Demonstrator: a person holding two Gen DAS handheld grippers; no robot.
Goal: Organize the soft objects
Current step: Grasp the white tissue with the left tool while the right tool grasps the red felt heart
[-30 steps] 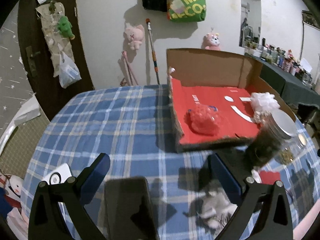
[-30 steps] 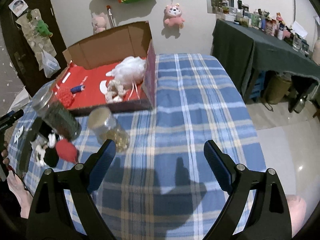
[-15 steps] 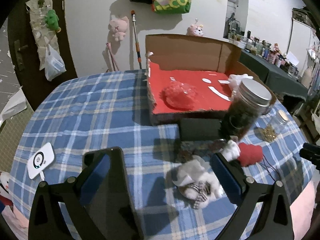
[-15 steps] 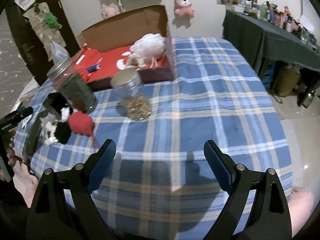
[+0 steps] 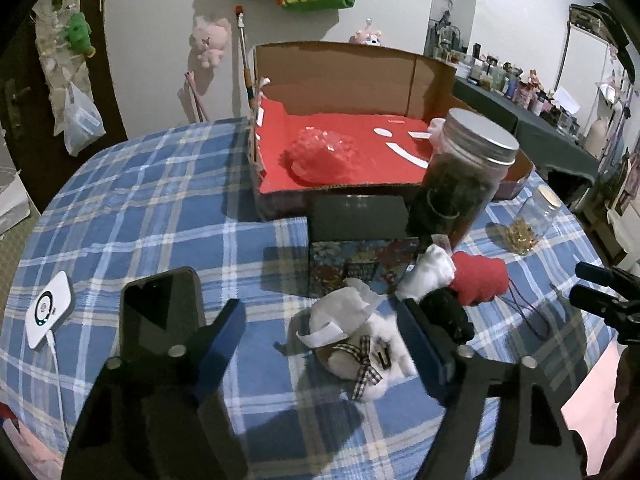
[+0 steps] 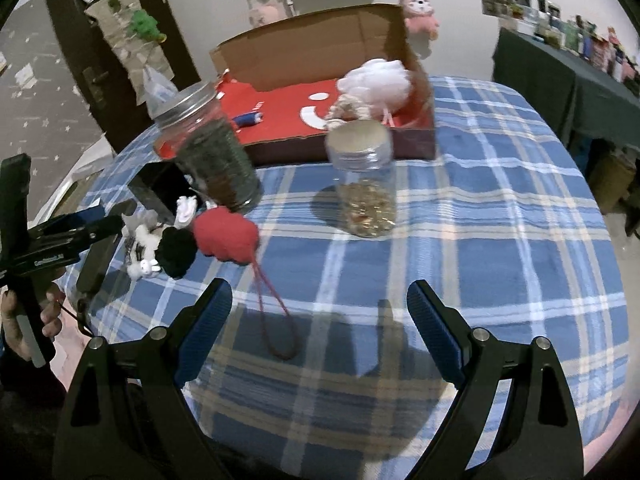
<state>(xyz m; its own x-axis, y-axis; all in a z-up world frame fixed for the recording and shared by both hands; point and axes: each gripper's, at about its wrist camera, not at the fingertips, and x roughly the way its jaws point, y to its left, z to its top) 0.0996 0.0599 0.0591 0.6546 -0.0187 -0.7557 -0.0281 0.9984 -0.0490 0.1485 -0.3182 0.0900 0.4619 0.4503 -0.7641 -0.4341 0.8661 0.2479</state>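
Plush [image 5: 360,344] is seen lying near the table's [image 5: 152,184] front edge, framed between the spread, empty fingers of the left tongs [image 5: 322,322], while the right tongs [image 6: 320,300], likewise spread and empty, are held farther off.

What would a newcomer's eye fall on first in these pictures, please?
Probably the cardboard box with its bright red floor at the table's far side, a red puff lying inside. Next, the white plush between the open left gripper's fingers, beside a red pompom.
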